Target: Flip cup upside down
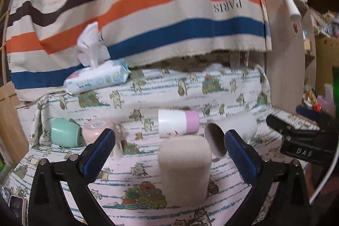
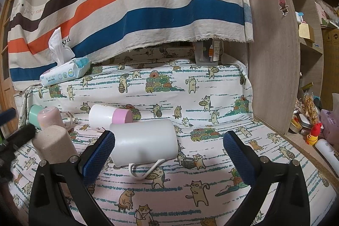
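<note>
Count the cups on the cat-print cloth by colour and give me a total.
Beige cup, standing mouth down: 1
Grey-white cup, on its side: 1
White cup with pink band, on its side: 1
Pink cup, on its side: 1
Green cup, on its side: 1
Total: 5 cups

Five cups on the cloth-covered table — upside-down cup nearest front, lying cup to its right, three more behind — wipes pack on the raised ledge.
</note>
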A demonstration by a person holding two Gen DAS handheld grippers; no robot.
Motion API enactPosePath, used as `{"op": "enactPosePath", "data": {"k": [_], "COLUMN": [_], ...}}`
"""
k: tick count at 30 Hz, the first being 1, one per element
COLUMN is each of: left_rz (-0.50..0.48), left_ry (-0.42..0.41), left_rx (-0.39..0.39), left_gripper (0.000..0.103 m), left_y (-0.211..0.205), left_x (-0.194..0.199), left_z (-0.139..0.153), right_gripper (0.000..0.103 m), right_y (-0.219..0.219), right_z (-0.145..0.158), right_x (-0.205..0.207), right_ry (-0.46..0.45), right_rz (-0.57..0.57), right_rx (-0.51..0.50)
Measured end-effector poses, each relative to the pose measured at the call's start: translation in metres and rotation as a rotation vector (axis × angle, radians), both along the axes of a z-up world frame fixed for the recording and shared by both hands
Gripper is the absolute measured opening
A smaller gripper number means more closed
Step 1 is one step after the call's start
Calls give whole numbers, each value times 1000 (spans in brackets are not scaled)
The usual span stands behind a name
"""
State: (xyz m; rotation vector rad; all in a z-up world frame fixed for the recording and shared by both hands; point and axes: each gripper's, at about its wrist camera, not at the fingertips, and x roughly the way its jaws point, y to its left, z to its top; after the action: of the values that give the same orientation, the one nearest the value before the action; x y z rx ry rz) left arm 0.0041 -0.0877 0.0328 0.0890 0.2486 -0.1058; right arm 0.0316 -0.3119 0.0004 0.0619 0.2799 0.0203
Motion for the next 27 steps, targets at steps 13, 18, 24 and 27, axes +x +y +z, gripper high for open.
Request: {"op": "enactPosePath", "data": {"k": [13,18,24,27], "left_rz": [49,60,81,79], "left_ry": [-118,-102,-56,-28], "left_rx": [-40,-78,-81,-102], "left_gripper": [103,103,103,103], "left_y": [46,63,80,90], "left_x": [-31,-31,-22,-17], "left_z": [7,1,-11,-19], "right_gripper": [103,103,103,103], "right_y": [6,10,16,18], "right_z": [0,1,0,0], "right_x": [-3,-5,-4,-3], "right_ry": [-12,-14,-10,-7], "right_rz": [25,55,92,98], "right_rx": [-20,-40,-63,-70]}}
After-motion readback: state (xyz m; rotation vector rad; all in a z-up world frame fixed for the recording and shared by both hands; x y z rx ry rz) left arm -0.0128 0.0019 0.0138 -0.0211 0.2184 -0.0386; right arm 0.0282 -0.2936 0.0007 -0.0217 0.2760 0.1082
